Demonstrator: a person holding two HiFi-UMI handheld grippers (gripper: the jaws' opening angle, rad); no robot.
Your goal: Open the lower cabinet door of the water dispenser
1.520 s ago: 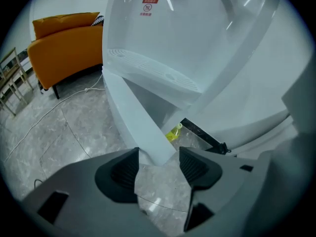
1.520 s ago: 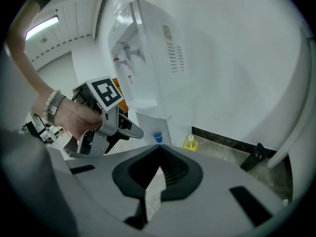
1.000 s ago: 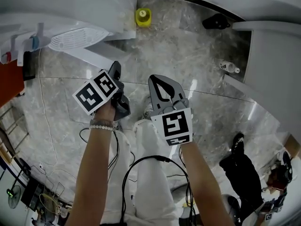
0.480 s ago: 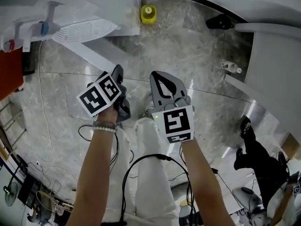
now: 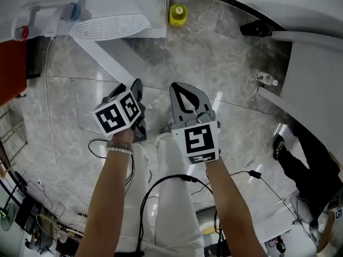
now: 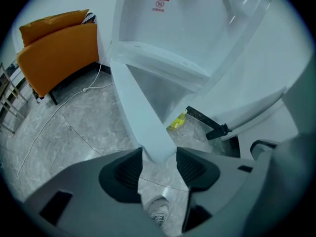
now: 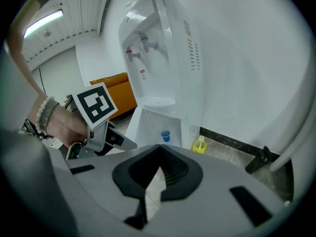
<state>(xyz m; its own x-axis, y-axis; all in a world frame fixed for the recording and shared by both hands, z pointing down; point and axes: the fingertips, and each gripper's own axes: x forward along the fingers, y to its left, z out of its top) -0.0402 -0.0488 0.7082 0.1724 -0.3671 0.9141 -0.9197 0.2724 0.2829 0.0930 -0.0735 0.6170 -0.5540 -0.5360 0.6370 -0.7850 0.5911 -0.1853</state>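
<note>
A tall white water dispenser (image 7: 159,58) stands upright on the floor. Its lower cabinet door (image 6: 143,117) – a plain white panel – is swung wide open, leaving the pale compartment behind it exposed.

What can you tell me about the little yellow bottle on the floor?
The yellow bottle is small and squat, probably plastic, with a paler round cap on top. It stands upright on the grey marble floor, close to the wall's dark skirting and just beside the white water dispenser. Only the floor seems to touch it.
</note>
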